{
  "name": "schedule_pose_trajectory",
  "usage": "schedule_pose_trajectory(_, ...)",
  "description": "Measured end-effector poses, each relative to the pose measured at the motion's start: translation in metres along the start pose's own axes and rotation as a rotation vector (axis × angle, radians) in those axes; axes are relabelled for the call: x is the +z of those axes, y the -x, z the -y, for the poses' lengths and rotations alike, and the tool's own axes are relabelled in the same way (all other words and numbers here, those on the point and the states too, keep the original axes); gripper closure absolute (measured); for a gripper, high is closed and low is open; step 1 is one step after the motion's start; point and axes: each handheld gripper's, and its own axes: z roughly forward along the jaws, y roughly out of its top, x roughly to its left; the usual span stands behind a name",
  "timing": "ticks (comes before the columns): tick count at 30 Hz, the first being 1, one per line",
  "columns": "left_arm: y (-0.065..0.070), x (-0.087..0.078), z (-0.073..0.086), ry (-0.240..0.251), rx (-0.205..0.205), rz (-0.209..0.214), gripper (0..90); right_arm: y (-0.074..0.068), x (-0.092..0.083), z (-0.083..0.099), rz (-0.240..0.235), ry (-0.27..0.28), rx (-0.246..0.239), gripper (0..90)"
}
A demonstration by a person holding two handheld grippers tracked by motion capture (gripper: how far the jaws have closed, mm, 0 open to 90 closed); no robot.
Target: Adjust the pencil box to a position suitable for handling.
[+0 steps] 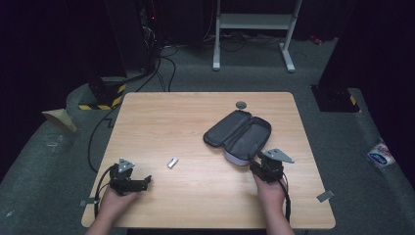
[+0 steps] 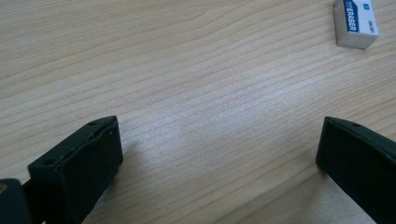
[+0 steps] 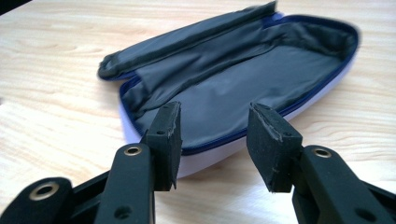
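On the table (image 1: 161, 117), the open case (image 1: 238, 133) lay right of the middle, slanting from the near right toward the far middle, its lid half on the left. A small disc (image 1: 241, 104) sat just behind the case, near the far edge. The eraser (image 1: 172, 162) lay left of the middle, toward the near edge, well apart from the case. The left gripper (image 1: 147, 180) rested near the near left corner, with the eraser ahead and to its right. The right gripper (image 1: 255, 161) stood at the case's near end, the jaws either side of its rim, toward the near right corner.
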Motion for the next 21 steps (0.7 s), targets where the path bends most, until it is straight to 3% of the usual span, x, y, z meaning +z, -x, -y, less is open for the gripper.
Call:
schedule_pose_trajectory(7, 0.000, 0.000, 0.000, 0.000, 0.001, 0.001, 0.6, 0.020, 0.006, -0.015, 0.053, 0.004, 0.009, 55.4)
schedule_pose_trajectory(16, 0.000, 0.000, 0.000, -0.002, 0.007, 0.003, 0.6, 0.060, 0.035, -0.036, 0.138, -0.029, 0.059, 59.3)
schedule_pose_trajectory(20, -0.001, 0.000, 0.000, -0.002, 0.008, 0.005, 0.7, 0.066, 0.045, -0.038, 0.153, -0.037, 0.063, 63.0)
schedule_pose_trajectory(21, -0.001, 0.000, 0.000, -0.004, 0.008, 0.005, 0.7, 0.068, 0.049, -0.035, 0.160, -0.054, 0.089, 66.1)
